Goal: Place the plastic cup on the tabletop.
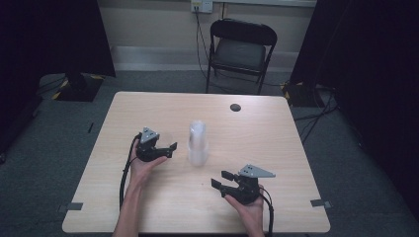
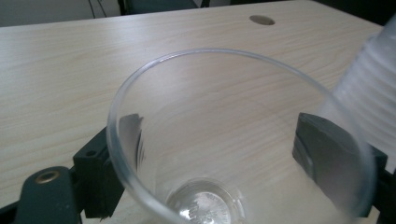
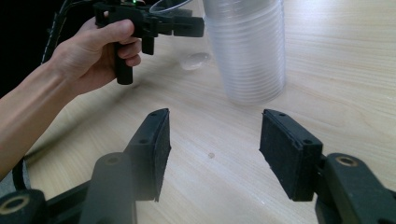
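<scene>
A single clear plastic cup (image 2: 233,140), thin-walled and round-rimmed with a ribbed, embossed base, sits between the 2 black jaws of the left gripper (image 1: 159,150), which the person's left hand (image 1: 141,168) holds at the left of the pale wood-grain table (image 1: 148,106). In the left gripper view the cup's mouth faces the camera, 1 jaw showing outside its left wall and the other seen through its right wall; the jaws stand apart, though whether their pads press the cup cannot be told. Just to the right of that gripper stands a stack of clear plastic cups (image 1: 197,143), mouth down, its nested rims forming fine horizontal ridges along a tapering, frosted-looking column; in the right gripper view the single cup's rim shows beside the top of the stack. Farther right and nearer the person, the right gripper (image 1: 222,180), a black body topped by a grey three-cornered plate, is held low over the table in the right hand (image 1: 249,205), its 2 flat, rubbery-looking pads wide apart over bare wood, aimed toward the stack but well short of it.
</scene>
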A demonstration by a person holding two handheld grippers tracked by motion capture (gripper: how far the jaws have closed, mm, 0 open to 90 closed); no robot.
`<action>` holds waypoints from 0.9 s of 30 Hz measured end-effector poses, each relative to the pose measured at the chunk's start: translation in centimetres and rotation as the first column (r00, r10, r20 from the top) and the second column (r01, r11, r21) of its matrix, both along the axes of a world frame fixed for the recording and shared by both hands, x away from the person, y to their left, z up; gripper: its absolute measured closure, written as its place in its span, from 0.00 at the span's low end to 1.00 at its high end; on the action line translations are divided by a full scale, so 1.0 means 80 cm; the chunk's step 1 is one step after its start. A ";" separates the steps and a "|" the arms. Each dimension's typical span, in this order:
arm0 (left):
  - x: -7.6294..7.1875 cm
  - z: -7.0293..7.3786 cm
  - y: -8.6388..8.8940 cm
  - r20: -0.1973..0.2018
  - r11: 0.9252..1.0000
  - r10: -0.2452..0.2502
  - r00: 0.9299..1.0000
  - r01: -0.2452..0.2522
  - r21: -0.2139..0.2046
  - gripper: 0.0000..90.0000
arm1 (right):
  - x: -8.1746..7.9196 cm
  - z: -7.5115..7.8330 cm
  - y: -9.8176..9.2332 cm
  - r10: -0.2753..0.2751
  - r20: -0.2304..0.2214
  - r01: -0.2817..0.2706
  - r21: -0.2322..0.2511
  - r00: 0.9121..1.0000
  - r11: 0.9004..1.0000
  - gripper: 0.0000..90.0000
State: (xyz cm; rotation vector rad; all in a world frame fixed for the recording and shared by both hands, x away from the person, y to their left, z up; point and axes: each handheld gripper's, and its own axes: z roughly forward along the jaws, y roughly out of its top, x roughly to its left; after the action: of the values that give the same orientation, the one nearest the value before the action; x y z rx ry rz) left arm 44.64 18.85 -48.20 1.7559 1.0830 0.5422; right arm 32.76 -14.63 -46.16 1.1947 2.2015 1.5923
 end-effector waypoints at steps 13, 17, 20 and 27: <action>-0.018 0.001 0.007 -0.020 1.000 0.027 0.999 -0.027 0.001 0.17 | 0.000 -0.003 -0.007 -0.031 0.001 0.031 0.007 1.000 0.999 0.43; -0.027 0.003 0.009 -0.028 0.999 0.043 0.999 -0.043 0.002 0.18 | 0.001 -0.004 -0.009 -0.038 0.001 0.038 0.003 0.999 0.999 0.42; -0.035 0.006 0.011 -0.036 0.999 0.050 0.998 -0.049 0.020 0.18 | 0.000 -0.004 -0.011 -0.044 0.000 0.044 0.002 0.999 0.999 0.41; -0.060 0.015 0.008 -0.002 0.998 0.033 0.999 -0.033 0.049 0.19 | 0.000 -0.004 -0.016 -0.055 -0.001 0.055 0.002 0.998 0.998 0.40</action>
State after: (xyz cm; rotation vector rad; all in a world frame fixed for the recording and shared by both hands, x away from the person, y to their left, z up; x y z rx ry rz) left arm 39.84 19.49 -46.97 1.7845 1.1110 0.5916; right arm 32.78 -15.87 -46.50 1.2464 2.1486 1.5732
